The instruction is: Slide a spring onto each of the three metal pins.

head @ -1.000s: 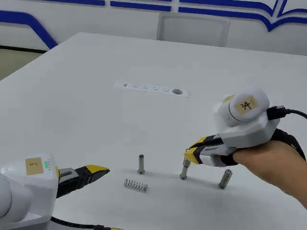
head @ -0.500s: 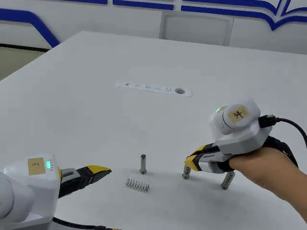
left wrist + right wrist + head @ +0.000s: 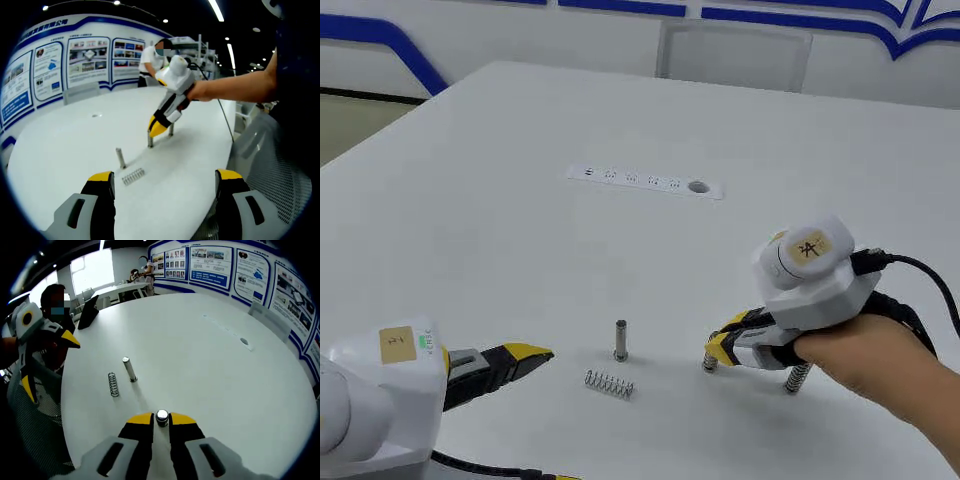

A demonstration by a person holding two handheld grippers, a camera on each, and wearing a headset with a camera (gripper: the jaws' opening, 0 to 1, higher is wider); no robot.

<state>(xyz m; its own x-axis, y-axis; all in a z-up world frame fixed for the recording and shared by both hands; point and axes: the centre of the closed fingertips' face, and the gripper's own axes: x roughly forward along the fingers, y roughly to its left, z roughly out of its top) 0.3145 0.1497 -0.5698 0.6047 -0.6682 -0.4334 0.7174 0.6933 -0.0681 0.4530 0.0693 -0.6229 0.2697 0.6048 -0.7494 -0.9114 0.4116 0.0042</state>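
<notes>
Three metal pins stand on the white table (image 3: 520, 200). The left pin (image 3: 621, 340) (image 3: 129, 369) (image 3: 120, 157) is bare, and a loose spring (image 3: 609, 383) (image 3: 113, 384) (image 3: 133, 175) lies just in front of it. The right pin (image 3: 798, 377) carries a spring. My right gripper (image 3: 720, 350) (image 3: 161, 419) (image 3: 159, 125) is low over the middle pin (image 3: 709, 362) (image 3: 161, 415), its jaws closed on the spring around it. My left gripper (image 3: 538, 412) (image 3: 162, 176) hovers open to the left of the loose spring, holding nothing.
A white power strip (image 3: 645, 181) (image 3: 225, 330) is set flat into the table farther back. A grey chair (image 3: 735, 55) stands at the far edge. The right gripper's cable (image 3: 920, 275) trails off to the right.
My right gripper has dropped down along the middle pin, pushing the spring toward the table. The left gripper has stayed put.
</notes>
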